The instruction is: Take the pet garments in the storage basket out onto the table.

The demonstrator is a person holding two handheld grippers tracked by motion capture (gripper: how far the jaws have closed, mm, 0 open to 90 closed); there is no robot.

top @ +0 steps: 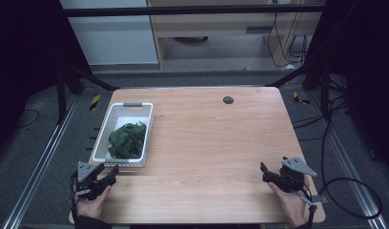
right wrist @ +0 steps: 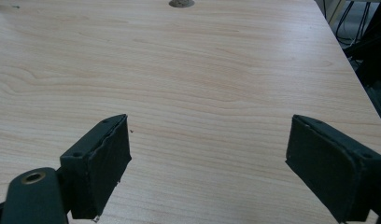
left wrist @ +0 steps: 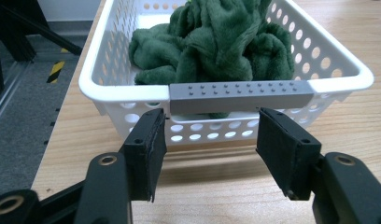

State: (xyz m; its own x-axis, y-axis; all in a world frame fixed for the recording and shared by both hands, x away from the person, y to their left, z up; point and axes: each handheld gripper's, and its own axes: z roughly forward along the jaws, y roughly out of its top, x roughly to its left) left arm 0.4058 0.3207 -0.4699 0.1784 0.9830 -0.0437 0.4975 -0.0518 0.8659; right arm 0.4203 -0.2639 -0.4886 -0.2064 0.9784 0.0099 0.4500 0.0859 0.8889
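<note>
A white perforated basket (top: 114, 118) with grey handles stands on the left part of the wooden table, and a crumpled dark green cloth (top: 127, 140) lies inside it. In the left gripper view the green cloth (left wrist: 216, 44) is piled behind the basket's near grey handle (left wrist: 240, 95). My left gripper (top: 109, 177) is open just in front of that handle, with nothing between its jaws; it appears as the left gripper (left wrist: 209, 144) in its own view. At the table's front right my right gripper (top: 264, 170) is open over bare wood, also seen as the right gripper (right wrist: 207, 158).
A small dark round cap (top: 228, 99) is set in the table near its far edge, and it appears again as the cap (right wrist: 181, 3). Metal frame rails and cables run along both sides on the floor. The table's front edge lies right under both hands.
</note>
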